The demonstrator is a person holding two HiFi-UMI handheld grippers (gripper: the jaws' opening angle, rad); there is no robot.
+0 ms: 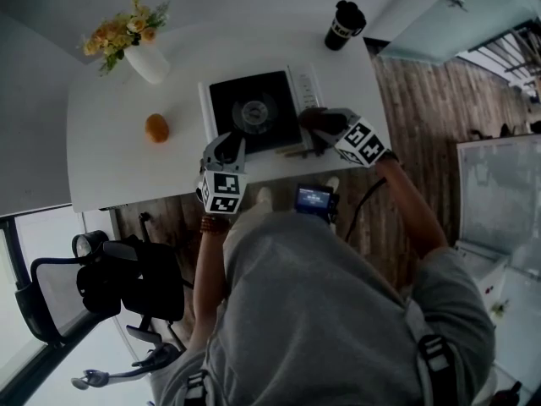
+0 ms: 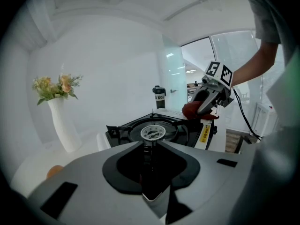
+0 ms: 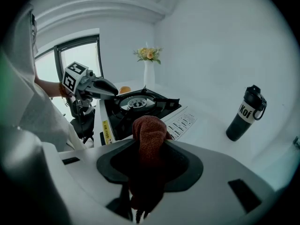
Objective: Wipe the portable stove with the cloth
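ngl the right gripper (image 1: 314,123) has its fingers clamped on the rust-red cloth (image 3: 149,134) at the portable stove (image 1: 272,91) front right corner, the left gripper (image 1: 230,147) fingers sit narrow at its front left (pinching the rim? can't tell), so a hard swipe could skid it toward the bench (image 1: 118,172) edge.

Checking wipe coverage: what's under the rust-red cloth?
The rust-red terry cloth in the right gripper hangs over the front right corner of the black portable stove; the spot beneath is covered.
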